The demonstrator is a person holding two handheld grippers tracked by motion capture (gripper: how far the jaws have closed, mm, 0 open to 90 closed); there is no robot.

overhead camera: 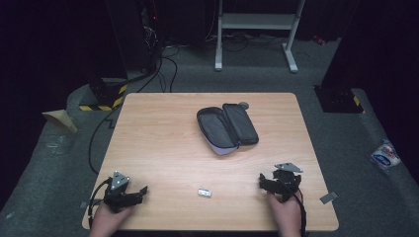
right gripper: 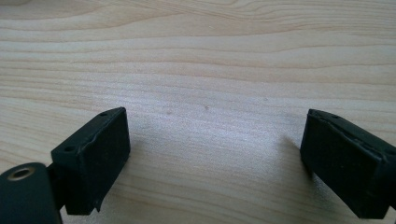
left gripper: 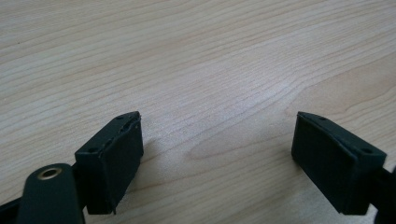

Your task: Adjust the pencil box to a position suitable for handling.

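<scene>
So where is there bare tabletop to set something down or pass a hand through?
The table's whole left half is bare, from the open black case down to the left tongs. The right edge beside the case is free too. The tightest spot is the near edge, where a small silver item lies between the left and right tongs.

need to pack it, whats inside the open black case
The open case shows dark lining in both halves and nothing visibly inside. A small round grey thing peeks from behind it, partly hidden.
</scene>
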